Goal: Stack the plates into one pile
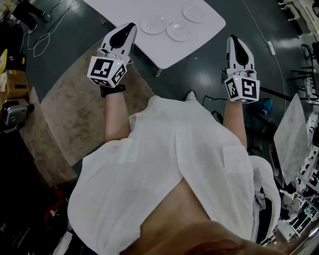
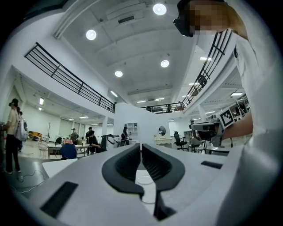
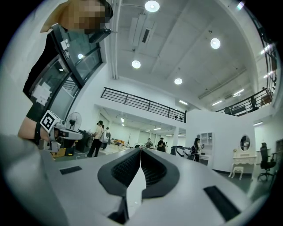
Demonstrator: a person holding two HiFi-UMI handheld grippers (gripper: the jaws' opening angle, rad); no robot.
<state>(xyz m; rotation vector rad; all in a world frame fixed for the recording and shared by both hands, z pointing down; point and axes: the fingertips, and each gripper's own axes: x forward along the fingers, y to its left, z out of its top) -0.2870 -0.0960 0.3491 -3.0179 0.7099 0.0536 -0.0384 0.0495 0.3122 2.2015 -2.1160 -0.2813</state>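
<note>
Three clear glass plates lie apart on the white table [image 1: 124,10]: one at the near left [image 1: 152,24], one in the middle [image 1: 177,31], one farther right [image 1: 193,14]. My left gripper [image 1: 130,26] hangs at the table's near left edge, just left of the nearest plate, shut and holding nothing. My right gripper [image 1: 234,39] is off the table's right corner, over the floor, its jaws also shut and empty. In the left gripper view the shut jaws [image 2: 141,145] point level, and a round plate [image 2: 144,178] shows below them. The right gripper view shows its jaws [image 3: 140,150] pressed together.
A tan rug [image 1: 75,109] lies under the table's near side on the dark floor. Cables [image 1: 40,35] trail at the upper left, boxes and gear [image 1: 15,109] stand at the left, and racks and equipment [image 1: 299,129] at the right. People [image 3: 97,139] stand in the hall beyond.
</note>
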